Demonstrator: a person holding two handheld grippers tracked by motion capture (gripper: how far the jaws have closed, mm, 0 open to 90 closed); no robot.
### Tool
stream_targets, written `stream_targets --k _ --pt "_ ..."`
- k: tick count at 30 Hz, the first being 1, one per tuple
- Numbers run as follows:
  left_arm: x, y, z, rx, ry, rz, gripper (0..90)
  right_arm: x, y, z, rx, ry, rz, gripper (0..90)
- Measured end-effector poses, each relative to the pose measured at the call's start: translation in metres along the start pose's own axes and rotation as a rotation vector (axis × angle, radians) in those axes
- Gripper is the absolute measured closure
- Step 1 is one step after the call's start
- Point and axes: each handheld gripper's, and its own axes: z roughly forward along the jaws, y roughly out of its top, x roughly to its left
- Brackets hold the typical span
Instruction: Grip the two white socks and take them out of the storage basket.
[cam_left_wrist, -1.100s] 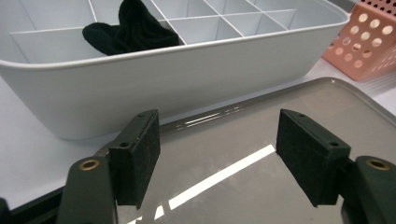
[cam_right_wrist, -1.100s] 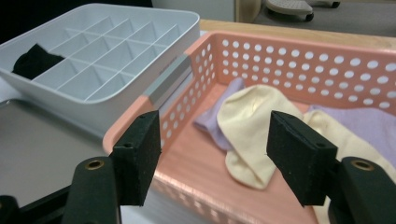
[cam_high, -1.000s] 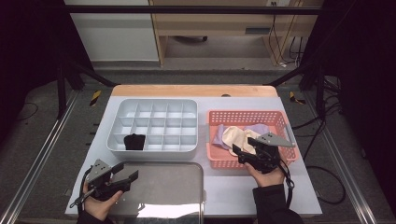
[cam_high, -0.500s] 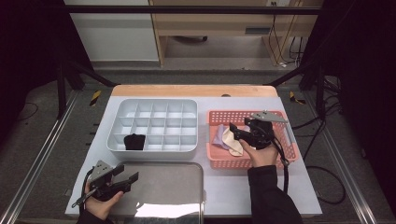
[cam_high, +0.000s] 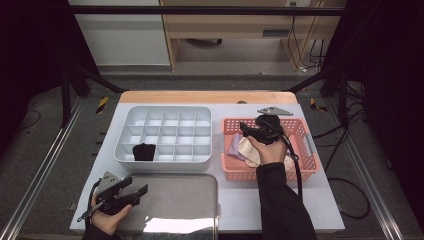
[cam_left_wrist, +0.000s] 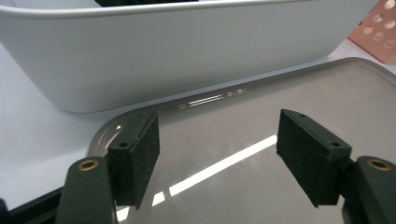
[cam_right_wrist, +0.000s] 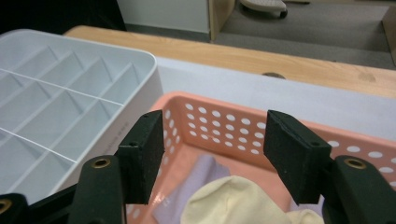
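A pink perforated basket (cam_high: 311, 150) on the right holds a cream cloth (cam_high: 248, 149) and a lilac cloth (cam_high: 234, 146). My right gripper (cam_high: 246, 128) hovers over the basket's far left part. It is open, its jaws have just been closing a little, and nothing is between them. In the right gripper view the right gripper (cam_right_wrist: 215, 135) frames the basket wall (cam_right_wrist: 224, 121), with the cream cloth (cam_right_wrist: 229, 205) below. My left gripper (cam_high: 136, 189) rests open at the near left, over the edge of a metal tray (cam_high: 175, 200). The left gripper (cam_left_wrist: 217, 140) is empty.
A white compartment tray (cam_high: 125, 150) stands left of the basket, with a black cloth item (cam_high: 144, 151) in a near-left compartment. Its wall (cam_left_wrist: 163, 56) rises just beyond the left gripper. The table's wooden far edge (cam_high: 200, 96) runs behind both containers.
My right gripper has moved from the basket's near right edge, away from me and leftward, to above its far left part. The left gripper has stayed put.
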Motion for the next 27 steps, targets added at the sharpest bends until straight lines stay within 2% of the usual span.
stream_targets --k 4,8,12,15,16,18,19,21,24,27 --pt "0.000 -0.001 0.001 0.002 0.012 0.002 28.2 -0.004 -0.005 0.013 0.056 -0.045 -0.028 41.5" --pt "0.001 -0.001 0.000 -0.003 0.021 -0.007 27.1 -0.009 -0.009 0.024 0.100 -0.072 -0.013 42.6" --pt "0.002 -0.001 0.001 0.004 0.032 -0.004 26.1 -0.013 -0.015 0.032 0.137 -0.079 -0.007 43.1" --pt "0.003 -0.002 0.003 -0.001 0.024 0.000 27.0 -0.015 -0.019 0.036 0.150 -0.084 -0.005 43.4" --pt "0.003 -0.002 0.003 -0.001 0.022 -0.001 28.0 -0.017 -0.022 0.037 0.142 -0.082 0.007 44.2" --pt "0.004 -0.002 0.003 -0.004 0.025 0.006 30.0 -0.021 -0.026 0.039 0.160 -0.076 0.034 44.0" --pt "0.004 -0.002 0.003 -0.003 0.029 0.008 30.9 -0.022 -0.028 0.040 0.177 -0.092 0.032 44.0" --pt "0.003 -0.003 0.004 -0.003 0.035 0.017 31.8 -0.025 -0.032 0.042 0.178 -0.095 0.039 44.3" --pt "0.003 -0.003 0.004 -0.024 0.004 0.021 33.7 -0.027 -0.037 0.045 0.202 -0.110 0.037 42.6" --pt "0.002 -0.002 0.004 -0.044 -0.016 0.025 35.6 -0.029 -0.042 0.048 0.220 -0.108 0.057 40.9"
